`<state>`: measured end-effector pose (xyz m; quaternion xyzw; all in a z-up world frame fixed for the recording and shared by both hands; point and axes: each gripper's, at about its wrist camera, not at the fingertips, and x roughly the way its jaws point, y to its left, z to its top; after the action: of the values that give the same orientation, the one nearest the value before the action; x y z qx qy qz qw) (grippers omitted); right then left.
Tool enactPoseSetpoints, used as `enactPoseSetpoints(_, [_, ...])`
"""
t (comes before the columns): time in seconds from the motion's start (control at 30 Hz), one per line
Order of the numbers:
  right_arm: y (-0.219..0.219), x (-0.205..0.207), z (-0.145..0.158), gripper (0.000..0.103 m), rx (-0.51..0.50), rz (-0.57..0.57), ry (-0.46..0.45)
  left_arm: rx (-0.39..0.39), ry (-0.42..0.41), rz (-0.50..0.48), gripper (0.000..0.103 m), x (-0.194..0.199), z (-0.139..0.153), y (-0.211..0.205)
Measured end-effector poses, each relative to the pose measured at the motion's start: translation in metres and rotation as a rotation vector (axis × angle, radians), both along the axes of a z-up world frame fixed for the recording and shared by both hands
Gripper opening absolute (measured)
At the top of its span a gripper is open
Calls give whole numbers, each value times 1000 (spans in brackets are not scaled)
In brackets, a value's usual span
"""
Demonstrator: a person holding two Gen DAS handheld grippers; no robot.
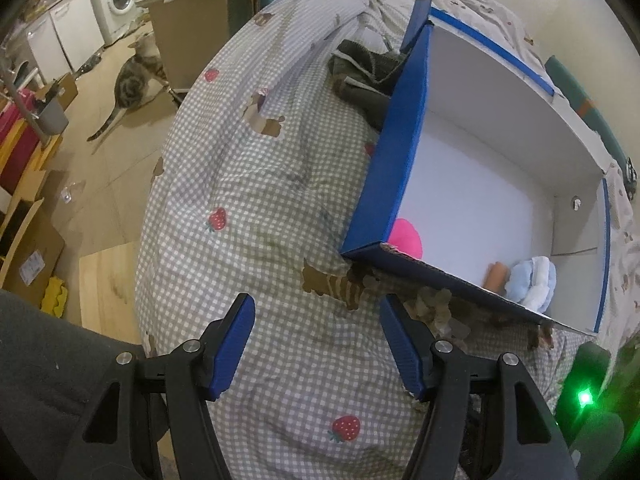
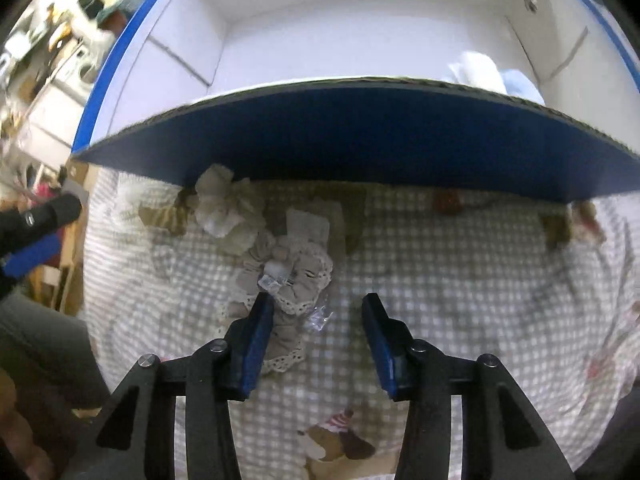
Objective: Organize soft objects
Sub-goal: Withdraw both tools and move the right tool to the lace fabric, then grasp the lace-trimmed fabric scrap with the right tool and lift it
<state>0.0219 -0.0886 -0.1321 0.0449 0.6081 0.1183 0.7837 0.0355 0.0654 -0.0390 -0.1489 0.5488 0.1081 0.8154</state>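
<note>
Two tools in your hands, both over a bed (image 1: 280, 184) with a checked strawberry-print cover. Most of the bed runs out of frame; its left edge drops to open floor where a cat (image 1: 134, 80) stands by a cardboard box. The blue box (image 1: 396, 148) with white inside sits on the bed, right side; its near wall hides the lower part of the contents. You see only part of a pink soft thing (image 1: 408, 236), a tan roll (image 1: 496, 276) and light blue and white cloth (image 1: 532, 280). A dark garment (image 1: 364, 76) lies behind the box's far left corner, partly covered. Beige lace scrunchies (image 2: 280, 272) lie on the cover just before the box's near wall, blurred, with a clear clip-like bit you can't identify. Left tool (image 1: 316, 344): jaws apart, nothing between, bare cover ahead. Right tool (image 2: 318, 336): jaws apart, left finger (image 2: 258, 340) over the scrunchie edge; contact unclear.
</note>
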Motion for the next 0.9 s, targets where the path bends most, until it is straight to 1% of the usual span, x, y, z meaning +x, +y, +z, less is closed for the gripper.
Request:
enactPoseSetpoints(0.03, [3, -1, -2, 37, -6, 12, 2, 0, 1, -4, 62, 0, 0, -1])
enactPoseSetpoints(0.07, [5, -1, -3, 28, -15, 27, 6, 1, 4, -9, 62, 1, -1, -2])
enactPoseSetpoints(0.1, [11, -1, -3, 13, -31, 37, 6, 7, 5, -13, 62, 1, -1, -3])
enactPoseSetpoints(0.13, [11, -4, 0, 7, -43, 39, -10, 15, 4, -16, 62, 1, -1, -4])
enactPoseSetpoints(0.27, [5, -13, 27, 7, -49, 38, -89, 20, 3, -16, 62, 1, -1, -3])
enactPoseSetpoints(0.37, [-7, -16, 47, 7, -26, 34, -102, 14, 13, -12, 62, 1, -3, -1])
enactPoseSetpoints(0.53, [-38, -17, 78, 7, -28, 31, -137, 16, 31, -24, 62, 0, -8, -2])
enactPoseSetpoints(0.67, [-54, -15, 84, 7, -17, 17, -158, -23, 32, -72, 62, -1, -14, -10])
enactPoseSetpoints(0.7, [-65, -12, 84, 7, -17, 5, -168, -30, 34, -104, 62, -1, -15, -16])
enactPoseSetpoints(0.77, [-69, -12, 75, 7, -16, -23, -183, -23, 43, -167, 62, -1, -19, -30])
enactPoseSetpoints(0.83, [-76, -12, 65, 7, -10, -53, -158, -16, 52, -214, 62, -1, -24, -42])
enactPoseSetpoints(0.9, [-81, -8, 62, 7, -3, -60, -142, -12, 69, -272, 62, 2, -31, -57])
